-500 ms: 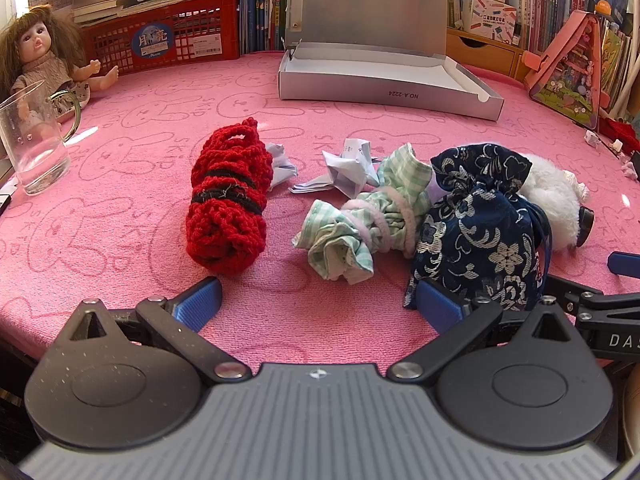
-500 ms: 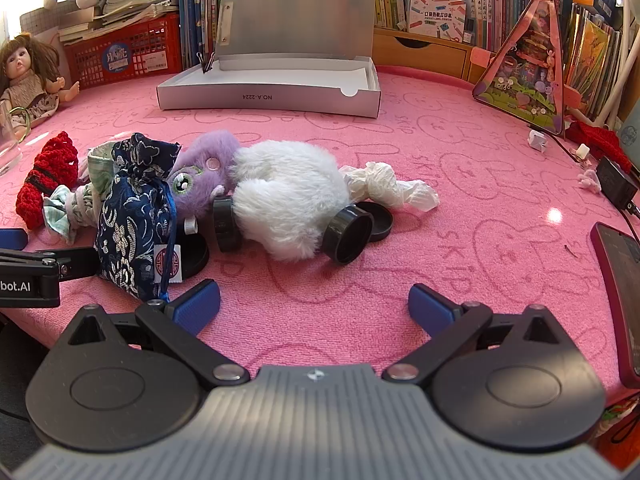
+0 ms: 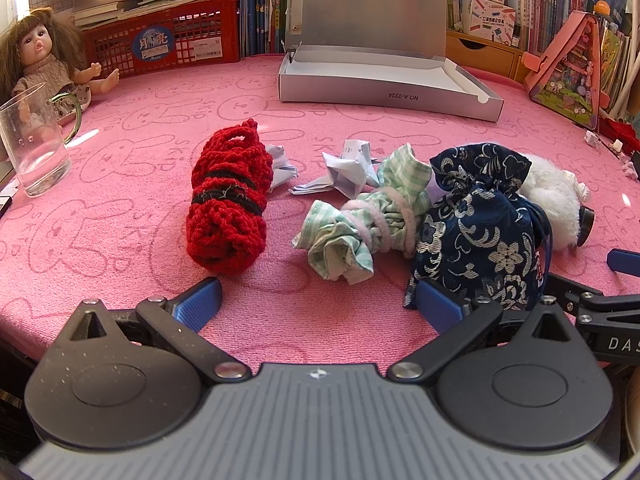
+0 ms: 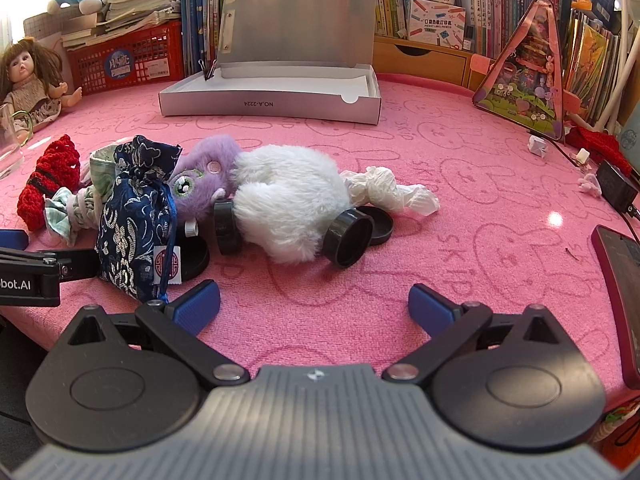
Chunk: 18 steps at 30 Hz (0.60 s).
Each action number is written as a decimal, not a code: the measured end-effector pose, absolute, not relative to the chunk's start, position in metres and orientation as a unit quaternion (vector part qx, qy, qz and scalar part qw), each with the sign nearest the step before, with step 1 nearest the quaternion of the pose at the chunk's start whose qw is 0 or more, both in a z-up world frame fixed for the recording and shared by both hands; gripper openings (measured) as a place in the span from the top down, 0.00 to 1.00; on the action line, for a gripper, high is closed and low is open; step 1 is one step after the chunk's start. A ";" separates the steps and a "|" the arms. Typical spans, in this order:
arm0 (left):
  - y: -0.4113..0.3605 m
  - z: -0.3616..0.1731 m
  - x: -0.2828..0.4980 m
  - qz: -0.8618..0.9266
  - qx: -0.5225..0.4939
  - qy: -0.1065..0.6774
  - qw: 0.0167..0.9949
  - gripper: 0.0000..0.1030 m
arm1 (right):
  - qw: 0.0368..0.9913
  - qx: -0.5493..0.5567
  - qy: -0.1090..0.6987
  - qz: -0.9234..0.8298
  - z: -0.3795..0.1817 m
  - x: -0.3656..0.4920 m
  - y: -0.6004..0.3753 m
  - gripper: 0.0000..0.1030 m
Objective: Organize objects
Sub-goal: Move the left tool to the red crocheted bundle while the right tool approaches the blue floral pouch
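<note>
A red crochet roll (image 3: 228, 204), a green checked cloth bundle (image 3: 360, 224), crumpled white paper (image 3: 348, 168) and a navy floral pouch (image 3: 480, 232) lie in a row on the pink mat (image 3: 140, 220). My left gripper (image 3: 318, 306) is open and empty at the near edge, its right finger touching the pouch's base. In the right wrist view the pouch (image 4: 134, 216) lies beside a purple-and-white plush toy (image 4: 272, 196), black caps (image 4: 346, 236) and a white crumpled wad (image 4: 384, 190). My right gripper (image 4: 314, 306) is open and empty in front of the plush.
An open silver box (image 3: 384, 88) stands at the back. A glass mug (image 3: 34, 148) and a doll (image 3: 44, 64) are at the left, with a red basket (image 3: 160, 48) behind. A phone (image 4: 624, 300) and a charger (image 4: 616, 192) lie at the right.
</note>
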<state>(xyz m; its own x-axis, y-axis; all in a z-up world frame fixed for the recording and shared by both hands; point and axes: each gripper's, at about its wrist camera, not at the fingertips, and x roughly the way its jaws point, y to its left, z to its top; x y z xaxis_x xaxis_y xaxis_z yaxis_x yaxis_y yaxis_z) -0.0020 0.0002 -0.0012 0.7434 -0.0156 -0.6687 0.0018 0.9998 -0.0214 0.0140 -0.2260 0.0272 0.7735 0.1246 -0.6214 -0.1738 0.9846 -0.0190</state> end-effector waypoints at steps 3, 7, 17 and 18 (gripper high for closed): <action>0.002 -0.003 -0.004 -0.007 -0.008 0.350 0.937 0.00 | 0.943 -0.037 0.320 0.083 0.026 0.016 -0.227 0.00; 0.004 -0.006 -0.002 -0.012 -0.007 0.343 0.939 0.00 | 0.947 -0.035 0.309 0.081 0.025 0.015 -0.225 0.00; 0.012 -0.002 -0.014 0.001 -0.013 0.334 0.942 0.00 | 0.944 -0.033 0.318 0.085 0.027 0.016 -0.226 0.00; 0.014 0.000 -0.016 0.002 -0.013 0.329 0.944 0.00 | 0.944 -0.032 0.318 0.086 0.028 0.015 -0.226 0.00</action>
<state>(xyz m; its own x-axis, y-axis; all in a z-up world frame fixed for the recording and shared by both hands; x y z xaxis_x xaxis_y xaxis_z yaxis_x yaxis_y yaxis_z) -0.0156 0.0142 0.0002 0.7841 -0.0036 -0.6206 -0.0130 0.9997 -0.0223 0.0150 -0.2264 0.0278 0.7828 0.1415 -0.6060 -0.1823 0.9832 -0.0060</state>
